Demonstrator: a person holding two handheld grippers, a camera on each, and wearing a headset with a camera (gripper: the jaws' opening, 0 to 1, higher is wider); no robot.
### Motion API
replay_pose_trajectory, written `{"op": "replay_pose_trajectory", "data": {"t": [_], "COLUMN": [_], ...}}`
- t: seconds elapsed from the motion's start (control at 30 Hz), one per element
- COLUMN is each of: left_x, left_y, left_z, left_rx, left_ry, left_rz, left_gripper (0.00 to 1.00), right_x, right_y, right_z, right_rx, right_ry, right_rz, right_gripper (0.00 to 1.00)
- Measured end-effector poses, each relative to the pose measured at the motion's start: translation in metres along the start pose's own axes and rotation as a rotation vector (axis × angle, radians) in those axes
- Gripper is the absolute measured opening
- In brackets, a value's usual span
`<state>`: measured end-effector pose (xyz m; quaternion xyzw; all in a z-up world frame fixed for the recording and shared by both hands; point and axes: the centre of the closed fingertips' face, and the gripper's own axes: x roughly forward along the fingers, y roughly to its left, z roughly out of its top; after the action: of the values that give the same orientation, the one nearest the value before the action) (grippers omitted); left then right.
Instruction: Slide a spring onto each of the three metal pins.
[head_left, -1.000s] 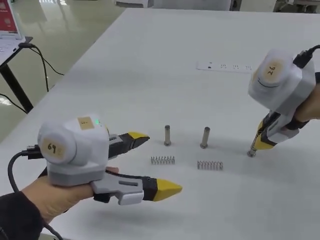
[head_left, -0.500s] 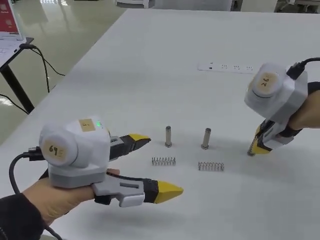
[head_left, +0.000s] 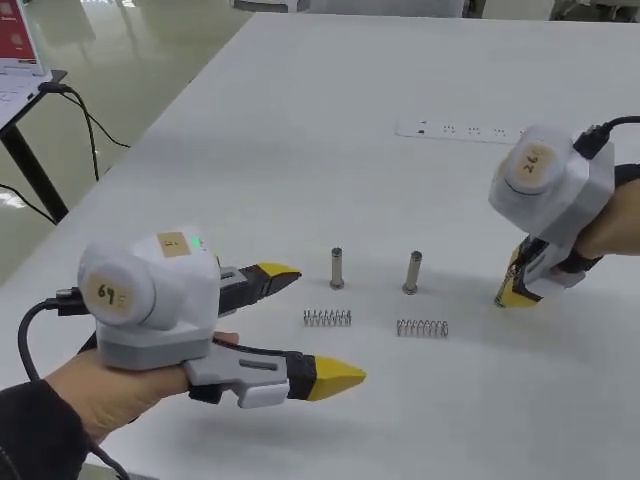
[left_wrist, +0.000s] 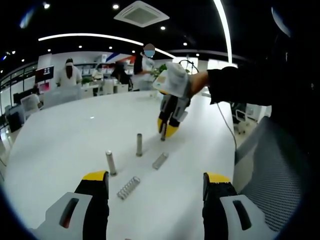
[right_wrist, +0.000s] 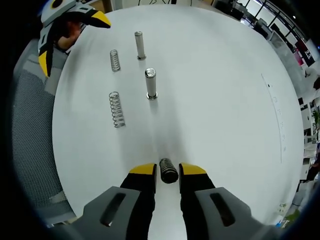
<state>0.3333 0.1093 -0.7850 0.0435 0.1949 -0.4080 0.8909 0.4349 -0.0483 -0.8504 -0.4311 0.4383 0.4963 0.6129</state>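
Observation:
Two bare metal pins (head_left: 337, 268) (head_left: 414, 272) stand upright mid-table. A loose spring lies in front of each: one (head_left: 327, 317) on the left, one (head_left: 422, 327) on the right. Further right, my right gripper (head_left: 512, 292) points steeply down at the table. In the right gripper view its jaws (right_wrist: 168, 169) hold a third spring (right_wrist: 168, 174), seen end-on; whatever is beneath it is hidden. My left gripper (head_left: 310, 325) hovers at the near left, open and holding nothing, aimed at the pins (left_wrist: 110, 162) (left_wrist: 139, 144) and springs (left_wrist: 128, 187) (left_wrist: 160, 160).
A white power strip (head_left: 455, 131) lies flat at the far side of the white table (head_left: 300, 130). A side table with cables (head_left: 40, 110) stands off the left edge. A mesh chair (left_wrist: 270, 170) sits near me.
My right gripper has sunk a little and tilted over its spot; the small metal piece at its tips is now hidden. The left gripper, pins and loose springs have stayed put.

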Motion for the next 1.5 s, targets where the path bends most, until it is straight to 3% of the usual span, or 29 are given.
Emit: {"op": "replay_pose_trajectory", "data": {"t": [0.43, 0.8, 1.2, 1.5], "left_x": [0.001, 0.001, 0.0, 0.0], "left_y": [-0.001, -0.002, -0.002, -0.004], "left_z": [0.0, 0.001, 0.002, 0.001], "left_rx": [0.002, 0.007, 0.012, 0.016], "left_ry": [0.004, 0.003, -0.002, 0.002], "left_rz": [-0.001, -0.005, -0.006, -0.012], "left_gripper": [0.73, 0.73, 0.73, 0.72], "right_x": [-0.015, -0.034, -0.043, -0.035], "right_y": [-0.002, 0.001, 0.02, 0.035], "right_z": [0.005, 0.02, 0.048, 0.054], "right_rx": [-0.016, -0.038, -0.092, -0.128], "right_ry": [-0.032, -0.08, -0.126, -0.116], "right_rz": [-0.033, -0.062, -0.047, -0.019], "right_gripper": [0.26, 0.29, 0.3, 0.3]}}
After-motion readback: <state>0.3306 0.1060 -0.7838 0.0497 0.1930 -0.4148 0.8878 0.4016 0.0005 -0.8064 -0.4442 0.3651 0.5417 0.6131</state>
